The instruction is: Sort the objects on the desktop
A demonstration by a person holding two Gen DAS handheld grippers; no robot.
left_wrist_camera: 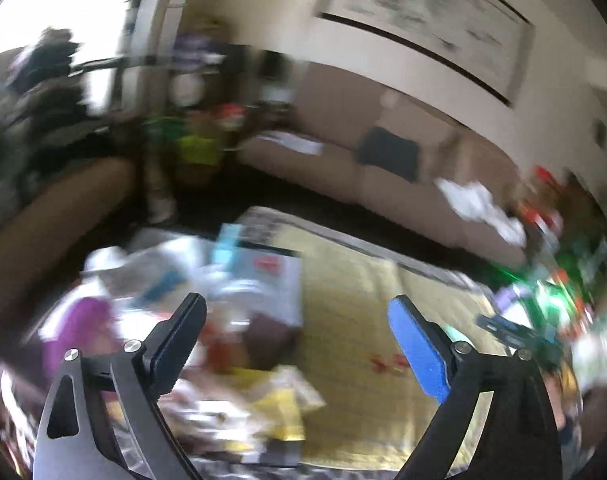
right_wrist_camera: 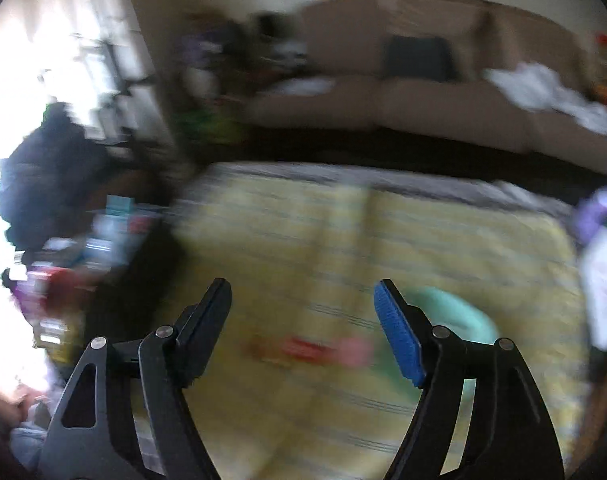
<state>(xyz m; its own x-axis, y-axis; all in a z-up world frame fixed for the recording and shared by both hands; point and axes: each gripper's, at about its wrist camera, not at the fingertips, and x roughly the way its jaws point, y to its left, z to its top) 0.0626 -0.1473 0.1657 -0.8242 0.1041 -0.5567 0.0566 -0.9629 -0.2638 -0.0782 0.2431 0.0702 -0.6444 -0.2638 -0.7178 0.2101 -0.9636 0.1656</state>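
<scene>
Both tools empty, jaws spread wide: left tool (left_wrist_camera: 295,320), right tool (right_wrist_camera: 301,304). Yellow mat (right_wrist_camera: 323,240) on table as landmark. Clutter pile (left_wrist_camera: 231,320) crowds mat's left edge; mint bowl (right_wrist_camera: 463,320) and red-pink item (right_wrist_camera: 323,350) lie on mat. Heavy blur. Sorting looks barely begun; most remains.

Both tongs look alike: the left tongs (left_wrist_camera: 297,316) and right tongs (right_wrist_camera: 301,300) have black angular arms with cut-out slots and silver round screws. One finger is black, the other carries a ribbed blue pad (right_wrist_camera: 397,336).
</scene>
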